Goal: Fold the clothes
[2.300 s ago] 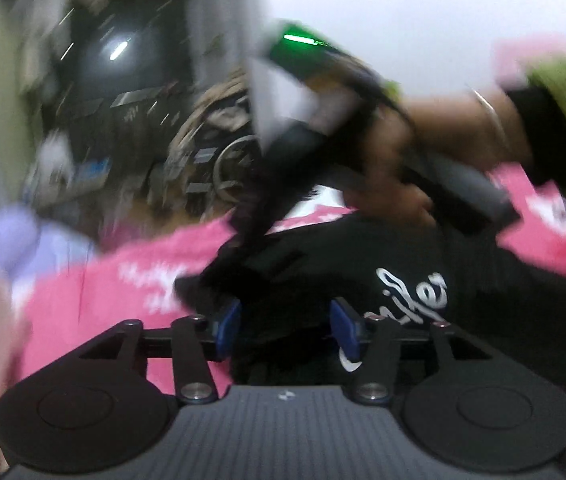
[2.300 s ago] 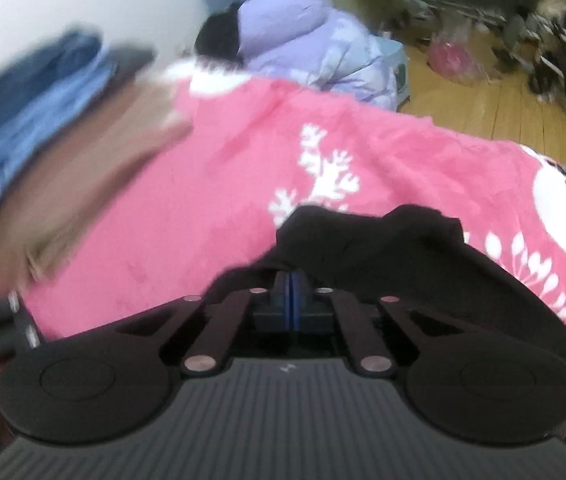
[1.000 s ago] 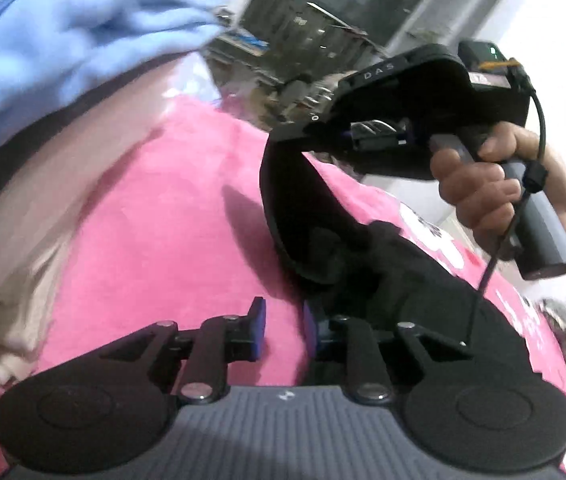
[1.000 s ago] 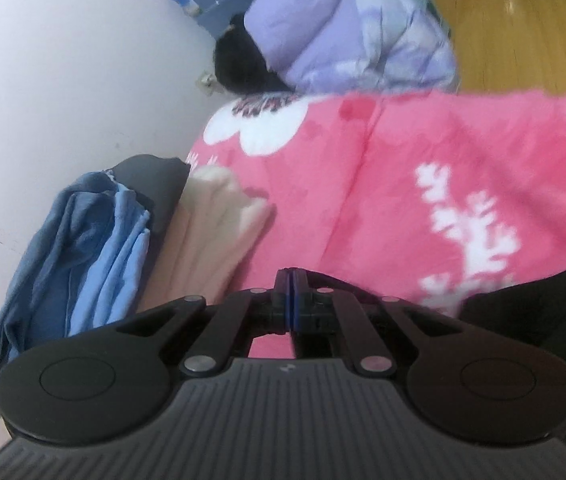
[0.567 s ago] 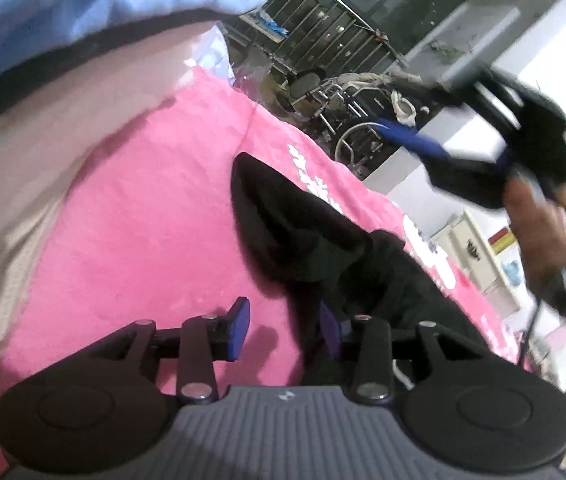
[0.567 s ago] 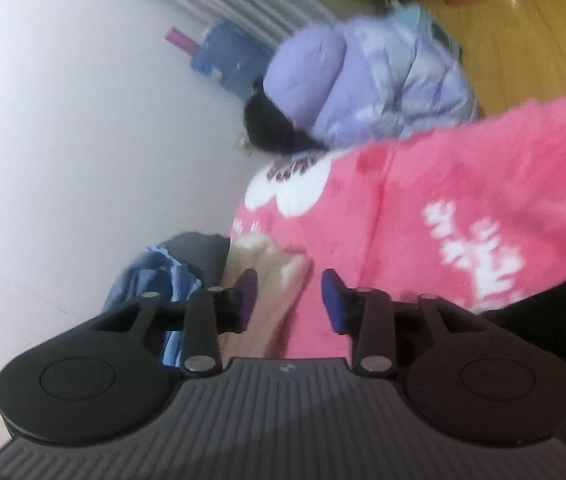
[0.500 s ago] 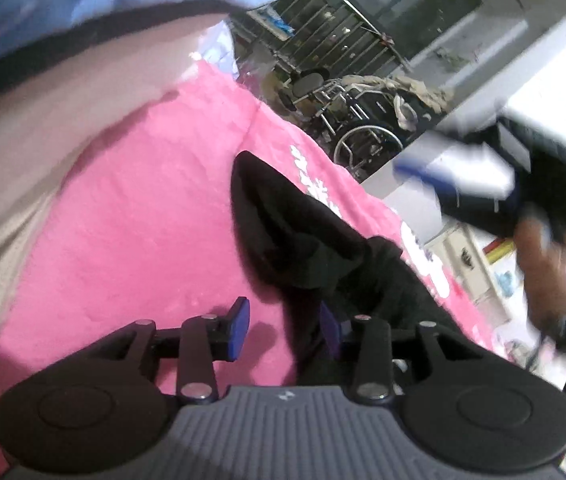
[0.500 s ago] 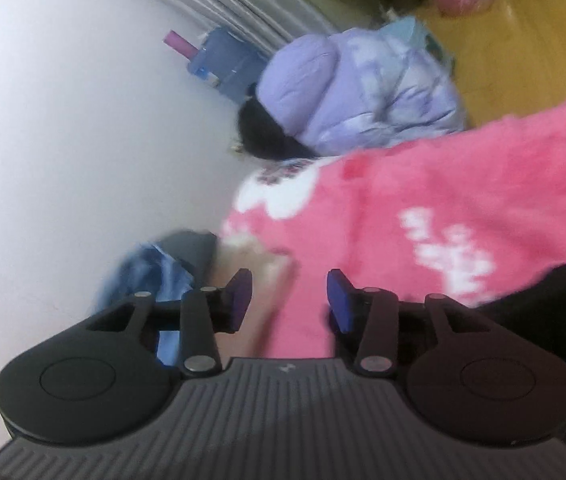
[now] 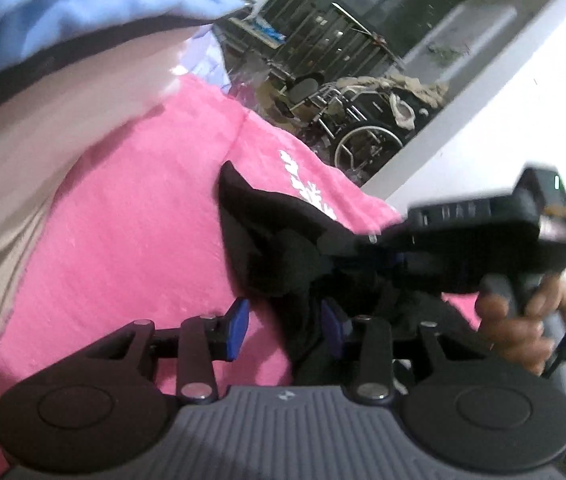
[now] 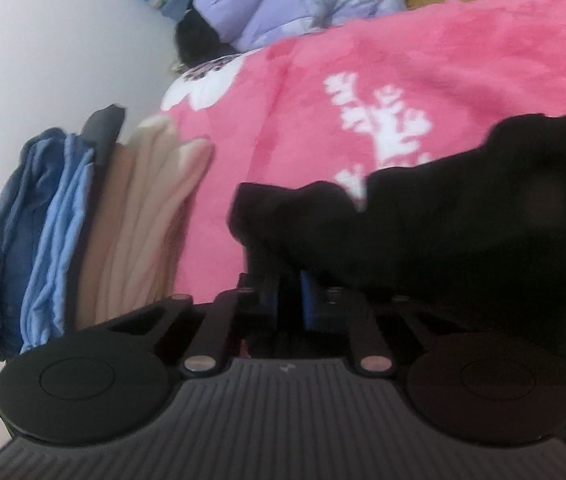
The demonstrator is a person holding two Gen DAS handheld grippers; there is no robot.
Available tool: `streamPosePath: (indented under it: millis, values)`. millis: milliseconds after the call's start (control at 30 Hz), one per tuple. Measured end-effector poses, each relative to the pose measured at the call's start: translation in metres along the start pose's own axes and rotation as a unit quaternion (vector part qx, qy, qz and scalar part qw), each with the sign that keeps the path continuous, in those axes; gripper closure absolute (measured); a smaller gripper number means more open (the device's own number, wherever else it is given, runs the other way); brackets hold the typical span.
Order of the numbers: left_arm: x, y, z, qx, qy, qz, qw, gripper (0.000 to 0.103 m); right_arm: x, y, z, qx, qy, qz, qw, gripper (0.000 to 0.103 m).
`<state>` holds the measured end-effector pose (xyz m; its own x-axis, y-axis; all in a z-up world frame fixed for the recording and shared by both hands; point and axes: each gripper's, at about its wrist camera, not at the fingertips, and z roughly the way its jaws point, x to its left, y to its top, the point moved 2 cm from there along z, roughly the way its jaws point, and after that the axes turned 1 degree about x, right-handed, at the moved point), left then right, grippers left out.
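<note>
Black garment (image 10: pixel 463 216) is bunched on the pink blanket (image 10: pixel 323 120), just ahead of both claws. Its edge has just been closed on by the right claw (image 10: pixel 289 296); the half-open left claw (image 9: pixel 283 326) has been widening, with cloth loose between its pads. That loose edge should be pinched firmly before any lifting.

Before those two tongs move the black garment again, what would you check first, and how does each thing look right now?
1. Right tongs closed on the black garment: ok; they have just been closing, cloth between them.
2. Left tongs gripping it: not ok, open, cloth only beside one pad.
3. Pink blanket bare beside the garment: ok.
4. Folded stack clear of the garment: ok.
5. Garment lying flat: not ok, bunched.
</note>
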<state>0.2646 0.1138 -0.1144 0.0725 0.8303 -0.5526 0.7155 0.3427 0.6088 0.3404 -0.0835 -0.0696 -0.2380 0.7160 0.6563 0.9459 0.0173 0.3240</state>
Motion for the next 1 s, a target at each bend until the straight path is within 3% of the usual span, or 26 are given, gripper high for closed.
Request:
streamPosePath:
  millis: [100,300,433,567,700,767,800,833,967,1000]
  values:
    - [-0.007,-0.002,-0.006,-0.008,0.019,0.034,0.9992,0.047,0.014,-0.002,0.011,0.007,0.027,-0.013,1.0,0.097]
    - [-0.007,-0.002,-0.011,-0.022,0.054,0.035,0.9977,0.047,0.042,-0.005,0.041,0.039,0.074,-0.024,0.996,0.094]
    - [-0.004,-0.001,-0.011,-0.024,0.068,0.03,0.997,0.048,0.044,-0.008,0.059,0.066,0.094,0.002,0.993,0.092]
    - [-0.004,0.002,-0.008,-0.024,0.068,0.029,0.997,0.047,0.033,0.0,0.037,0.038,0.141,0.048,0.988,0.081]
    - [-0.006,0.006,-0.001,-0.026,0.07,0.029,0.9968,0.048,0.018,0.018,-0.015,-0.025,0.183,0.063,0.981,0.07]
    - [-0.007,0.007,0.001,-0.034,0.093,0.034,0.9945,0.056,0.012,0.026,-0.043,-0.055,0.18,0.063,0.98,0.065]
    - [-0.007,0.007,0.003,-0.035,0.113,0.034,0.9924,0.071,0.009,0.03,-0.057,-0.07,0.175,0.063,0.98,0.062]
    - [-0.006,0.007,0.003,-0.035,0.139,0.031,0.9892,0.079,0.004,0.035,-0.074,-0.085,0.159,0.058,0.982,0.062]
    - [-0.007,0.004,-0.007,-0.041,0.18,0.027,0.9824,0.076,-0.024,0.041,-0.144,-0.129,0.057,0.042,0.989,0.062]
    - [-0.011,0.002,-0.01,-0.045,0.189,0.041,0.98,0.069,-0.033,0.04,-0.16,-0.125,0.019,0.039,0.991,0.062]
